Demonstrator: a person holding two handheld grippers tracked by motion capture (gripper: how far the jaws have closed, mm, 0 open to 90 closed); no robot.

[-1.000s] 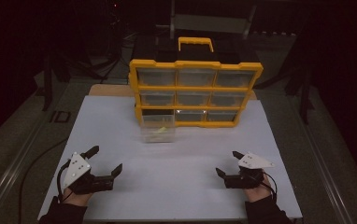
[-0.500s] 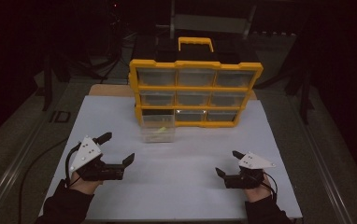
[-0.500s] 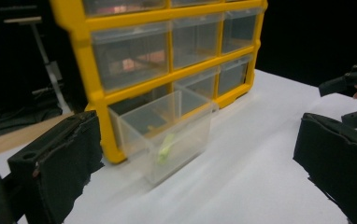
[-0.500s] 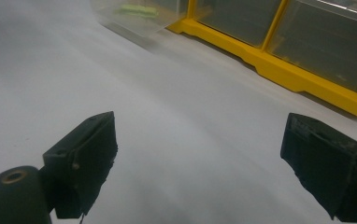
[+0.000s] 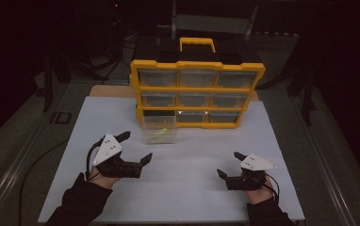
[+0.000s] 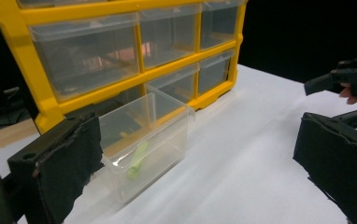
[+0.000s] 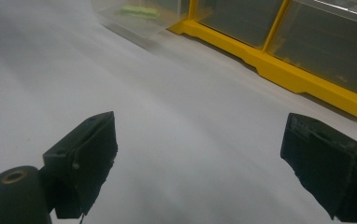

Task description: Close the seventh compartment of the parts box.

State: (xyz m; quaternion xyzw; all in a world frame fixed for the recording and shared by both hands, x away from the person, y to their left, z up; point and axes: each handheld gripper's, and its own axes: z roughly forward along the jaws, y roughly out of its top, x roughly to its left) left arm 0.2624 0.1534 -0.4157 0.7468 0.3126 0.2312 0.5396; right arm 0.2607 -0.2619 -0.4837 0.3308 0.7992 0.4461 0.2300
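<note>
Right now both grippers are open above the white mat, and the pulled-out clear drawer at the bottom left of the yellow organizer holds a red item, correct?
Not quite. The item in the pulled-out clear drawer is light green, not red, as the left gripper view shows. The rest holds: the left gripper and right gripper are both open above the white mat, in front of the yellow organizer.

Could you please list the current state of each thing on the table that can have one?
Yellow drawer organizer: upright, bottom-left slot vacated.
Clear drawer: pulled out onto the table, holding a green item.
Other drawers: pushed in.
Left hand-held gripper: open, empty, pointing towards the clear drawer.
Right hand-held gripper: open, empty.
</note>
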